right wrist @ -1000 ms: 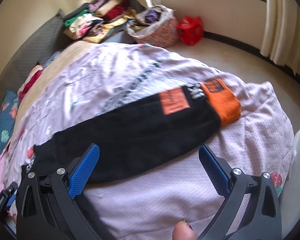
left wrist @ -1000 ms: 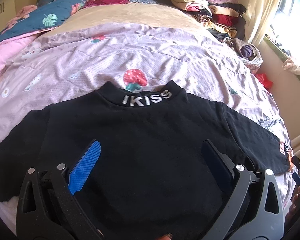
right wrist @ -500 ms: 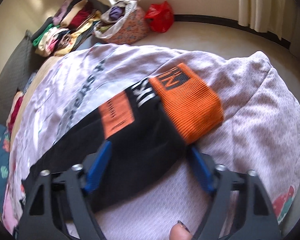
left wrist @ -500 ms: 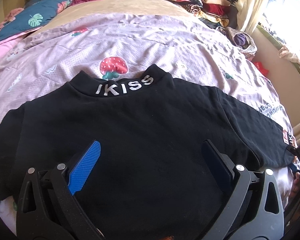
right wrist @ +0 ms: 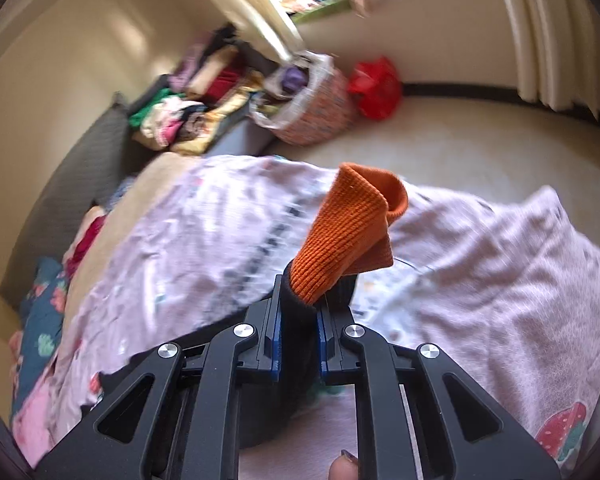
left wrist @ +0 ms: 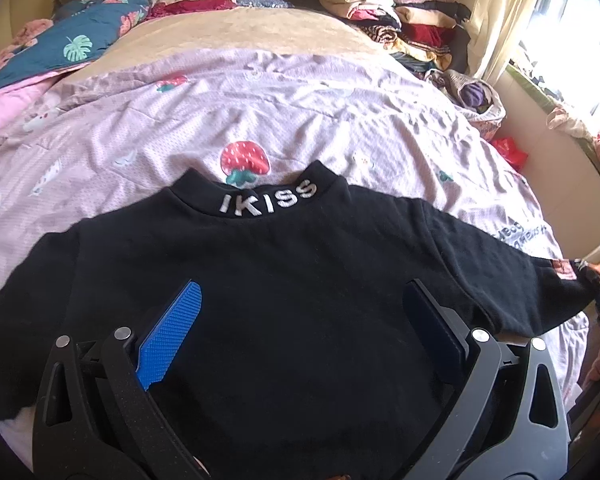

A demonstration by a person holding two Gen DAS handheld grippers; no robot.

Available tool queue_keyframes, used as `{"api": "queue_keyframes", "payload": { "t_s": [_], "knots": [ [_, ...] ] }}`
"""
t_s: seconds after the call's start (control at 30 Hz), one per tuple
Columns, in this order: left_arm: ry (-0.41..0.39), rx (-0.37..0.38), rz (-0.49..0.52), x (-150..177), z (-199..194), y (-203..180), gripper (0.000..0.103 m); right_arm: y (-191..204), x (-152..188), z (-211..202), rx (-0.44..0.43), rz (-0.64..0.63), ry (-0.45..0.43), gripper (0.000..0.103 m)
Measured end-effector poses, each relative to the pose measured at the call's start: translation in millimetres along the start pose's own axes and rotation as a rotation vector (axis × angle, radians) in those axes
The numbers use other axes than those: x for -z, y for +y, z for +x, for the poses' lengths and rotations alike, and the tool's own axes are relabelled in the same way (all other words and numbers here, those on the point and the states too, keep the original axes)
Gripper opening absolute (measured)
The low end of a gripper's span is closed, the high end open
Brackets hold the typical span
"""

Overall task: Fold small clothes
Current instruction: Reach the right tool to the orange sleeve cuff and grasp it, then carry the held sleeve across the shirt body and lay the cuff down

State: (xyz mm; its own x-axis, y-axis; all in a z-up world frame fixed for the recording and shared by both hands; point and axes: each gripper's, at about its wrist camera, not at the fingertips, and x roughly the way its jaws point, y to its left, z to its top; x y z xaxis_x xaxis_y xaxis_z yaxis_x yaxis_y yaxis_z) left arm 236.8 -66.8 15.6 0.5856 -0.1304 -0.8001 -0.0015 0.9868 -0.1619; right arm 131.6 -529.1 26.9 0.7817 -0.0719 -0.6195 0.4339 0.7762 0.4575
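bedspread: pink, strawberry print (left wrist: 300,112), covering the bed
far right corner of bed: pile of folded clothes (left wrist: 396,24)
far left corner: teal leaf-print quilt (left wrist: 80,44)
floor beside bed: patterned basket (right wrist: 312,108), red bag (right wrist: 376,88)

The left wrist view looks down past its hand-held gripper (left wrist: 300,328), close over the shirt (left wrist: 300,300) on the bed (left wrist: 300,120). The right wrist view, somewhat blurred, faces the sleeve (right wrist: 348,224). Both share, probably, the clothes pile (left wrist: 400,20).
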Motion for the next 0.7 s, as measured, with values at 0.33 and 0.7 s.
{"api": "queue_keyframes", "payload": {
  "t_s": [0.33,0.7],
  "knots": [
    [-0.059,0.014,-0.044,-10,-34,28,0.095,94,3,-46,-0.147,-0.205,-0.063,0.012],
    [-0.061,0.11,-0.144,-8,-56,78,0.095,188,38,-72,-0.255,-0.423,-0.08,0.012]
  ]
}}
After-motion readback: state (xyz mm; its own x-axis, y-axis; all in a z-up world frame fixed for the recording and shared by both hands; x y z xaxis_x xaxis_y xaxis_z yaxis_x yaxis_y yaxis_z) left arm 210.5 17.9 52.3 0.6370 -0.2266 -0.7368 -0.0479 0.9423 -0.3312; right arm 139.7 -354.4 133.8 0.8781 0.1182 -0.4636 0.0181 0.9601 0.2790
